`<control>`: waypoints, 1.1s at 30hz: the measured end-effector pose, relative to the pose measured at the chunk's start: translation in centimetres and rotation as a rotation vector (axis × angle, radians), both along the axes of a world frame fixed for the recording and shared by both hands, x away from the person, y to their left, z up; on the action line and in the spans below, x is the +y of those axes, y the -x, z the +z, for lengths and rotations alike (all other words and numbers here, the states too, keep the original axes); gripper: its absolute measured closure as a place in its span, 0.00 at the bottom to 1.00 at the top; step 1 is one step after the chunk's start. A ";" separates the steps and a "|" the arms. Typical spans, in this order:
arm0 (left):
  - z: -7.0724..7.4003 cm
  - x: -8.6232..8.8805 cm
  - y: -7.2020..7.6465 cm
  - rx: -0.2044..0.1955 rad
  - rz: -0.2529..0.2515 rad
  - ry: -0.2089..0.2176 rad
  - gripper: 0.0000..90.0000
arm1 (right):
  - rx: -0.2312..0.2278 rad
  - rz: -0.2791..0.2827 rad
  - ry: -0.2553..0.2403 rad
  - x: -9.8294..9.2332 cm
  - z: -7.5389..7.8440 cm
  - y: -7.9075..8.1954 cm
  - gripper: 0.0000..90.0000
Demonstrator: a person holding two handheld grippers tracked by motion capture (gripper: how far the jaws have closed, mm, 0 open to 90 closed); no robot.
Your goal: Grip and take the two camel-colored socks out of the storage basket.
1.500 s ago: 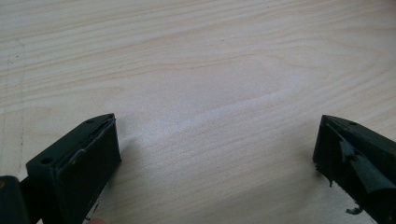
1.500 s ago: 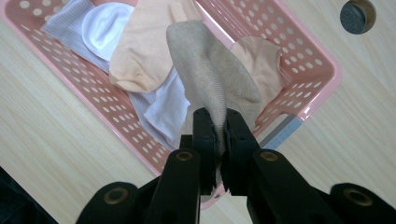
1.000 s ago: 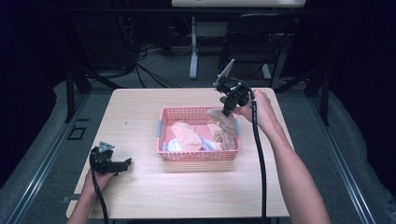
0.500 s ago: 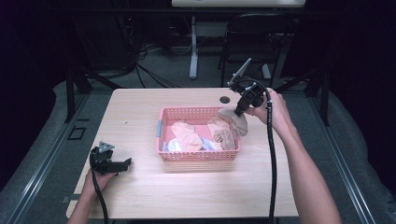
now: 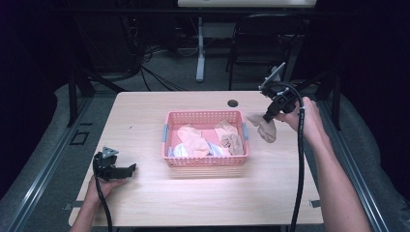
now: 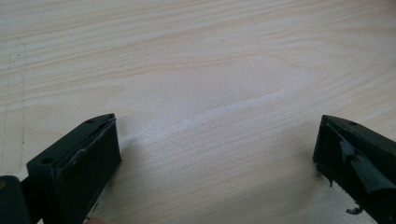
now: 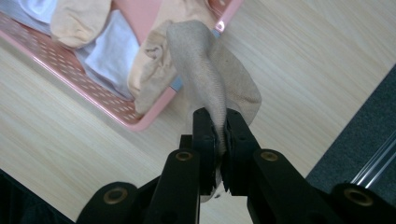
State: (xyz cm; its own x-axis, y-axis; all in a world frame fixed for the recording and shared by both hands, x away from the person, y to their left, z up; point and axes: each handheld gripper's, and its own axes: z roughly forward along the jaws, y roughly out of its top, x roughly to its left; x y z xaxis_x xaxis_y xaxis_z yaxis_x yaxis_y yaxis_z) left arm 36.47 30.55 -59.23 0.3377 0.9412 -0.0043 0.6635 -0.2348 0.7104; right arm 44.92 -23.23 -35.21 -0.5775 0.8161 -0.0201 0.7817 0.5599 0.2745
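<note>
1. The table point(image 5: 203, 198) is pale wood with a small dark hole point(image 5: 233, 103) near its far edge

2. A pink basket point(image 5: 206, 161) sits near the middle of the table, with perforated walls; inside lie peach socks point(image 5: 192, 138), a tan sock point(image 5: 231, 140) and some white cloth point(image 5: 180, 151)

3. The person's right arm point(image 5: 333, 183) reaches in from the bottom right, and the left hand point(image 5: 100, 189) rests on the table near the front left corner

4. The right hand-held gripper point(image 5: 269, 116) is raised just beyond the basket's right end; its jaws are closed tight on a beige sock point(image 5: 263, 127), which hangs over the table just outside the basket's right wall; in the right gripper view the sock point(image 7: 205, 79) droops from the right hand-held gripper point(image 7: 221, 140) above the basket corner point(image 7: 154, 114)

5. The left hand-held gripper point(image 5: 123, 170) rests on the table, well apart from the basket; in the left gripper view its jaws stand wide with bare wood point(image 6: 205, 93) between them
</note>
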 end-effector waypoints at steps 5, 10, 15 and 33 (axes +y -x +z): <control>0.0 0.0 0.0 -0.001 0.004 -0.001 0.00 | -0.002 -0.039 -0.027 -2.2 -0.1 0.6 0.94; 0.0 0.0 0.0 0.000 0.006 -0.001 0.00 | -0.012 -0.086 -0.023 -3.8 -1.0 1.2 0.94; 0.0 -0.1 0.0 0.000 0.006 -0.001 0.00 | 0.001 -0.100 -0.031 -5.0 -2.1 1.4 0.94; 0.0 0.0 0.0 0.001 0.003 0.002 0.00 | 0.035 -0.189 0.018 -7.4 -9.0 0.7 0.94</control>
